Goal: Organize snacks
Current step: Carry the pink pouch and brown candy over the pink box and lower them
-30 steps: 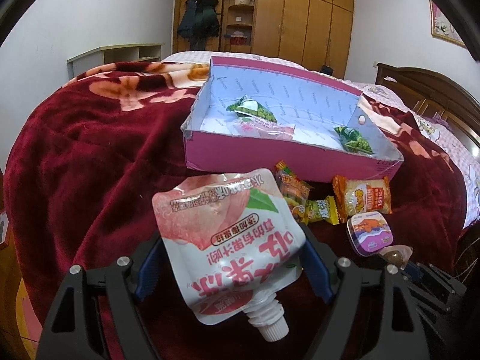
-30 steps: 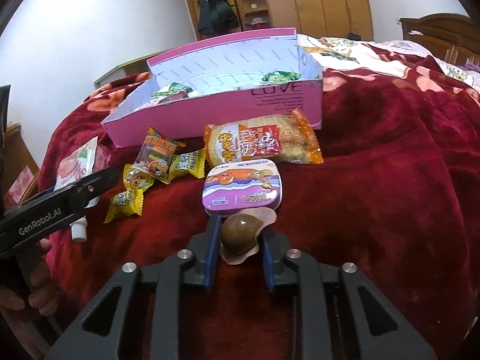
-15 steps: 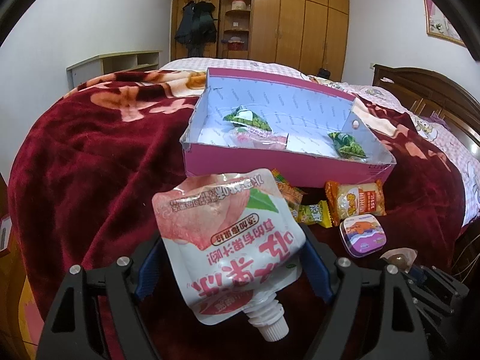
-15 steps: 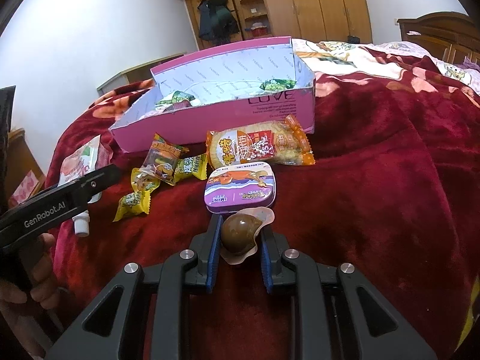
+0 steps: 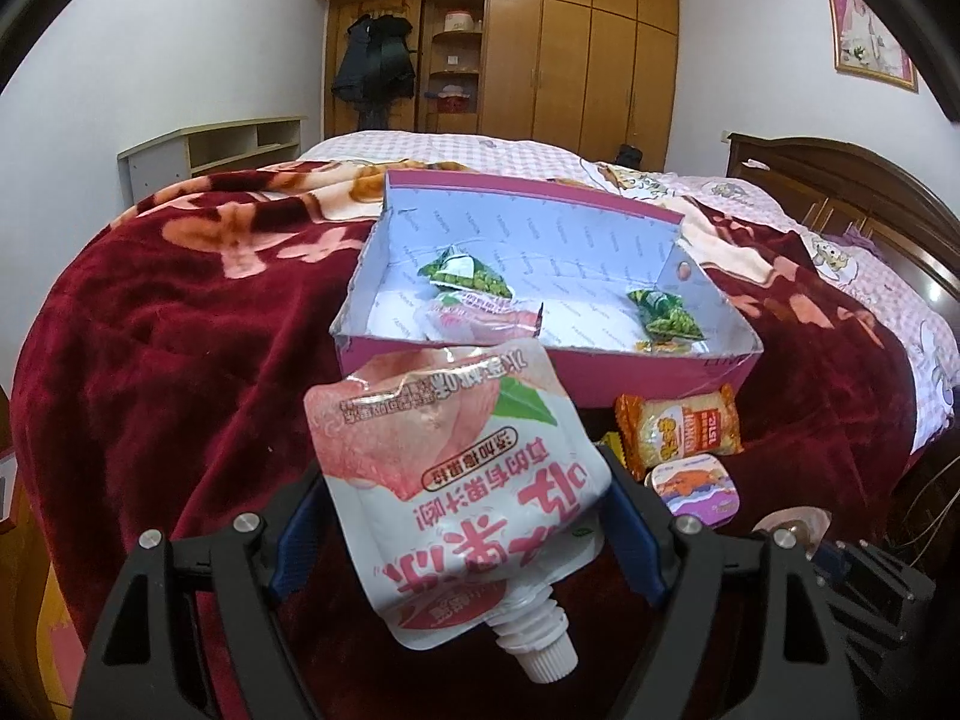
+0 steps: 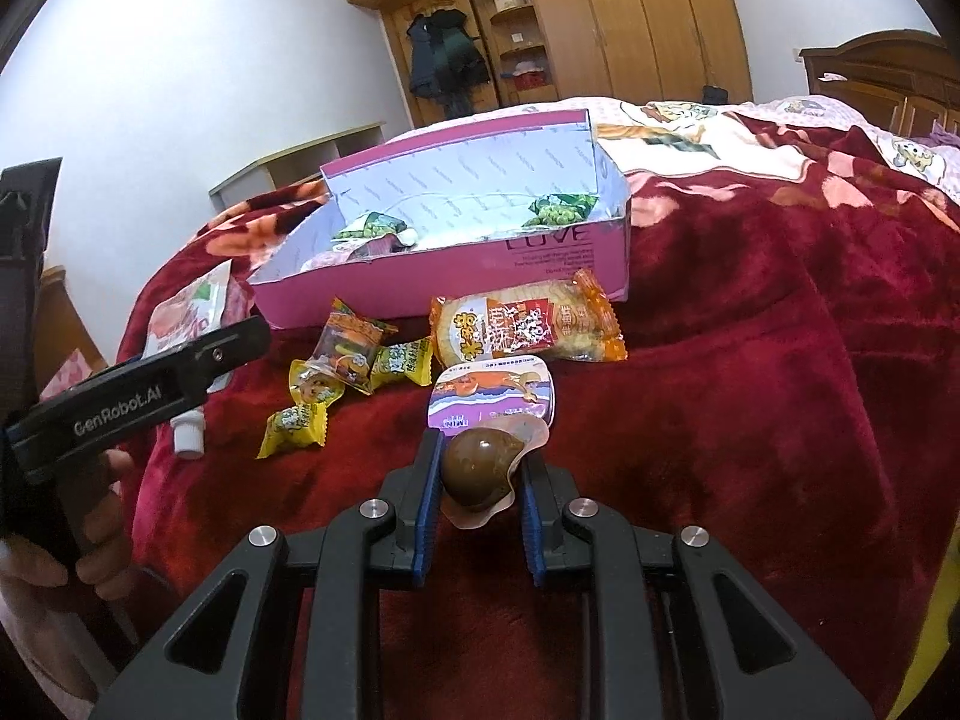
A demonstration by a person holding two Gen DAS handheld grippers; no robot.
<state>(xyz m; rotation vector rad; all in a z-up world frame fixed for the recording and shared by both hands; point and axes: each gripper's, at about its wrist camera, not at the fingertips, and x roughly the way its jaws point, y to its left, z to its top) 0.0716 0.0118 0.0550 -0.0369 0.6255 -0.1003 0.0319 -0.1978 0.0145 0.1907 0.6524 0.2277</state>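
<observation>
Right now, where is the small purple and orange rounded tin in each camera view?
Left wrist view: the small purple and orange rounded tin sits lower right, below the orange noodle packet.
Right wrist view: centre, just beyond the right claw.
Shared landmark: the pink cardboard box behind it.

A white and pink peach-print drink pouch (image 5: 456, 480) hangs spout-down, its white cap lowest. A brown egg-shaped snack in clear wrap (image 6: 483, 462) sits upright just before a purple-lidded snack tub (image 6: 492, 390). Behind the tub lies an orange cracker pack (image 6: 528, 324); left of it, a cluster of small yellow candy packets (image 6: 336, 378). The open pink box (image 6: 456, 282) on the bed holds two green pea packets (image 5: 471, 273) and a pink pouch (image 5: 480, 324).
</observation>
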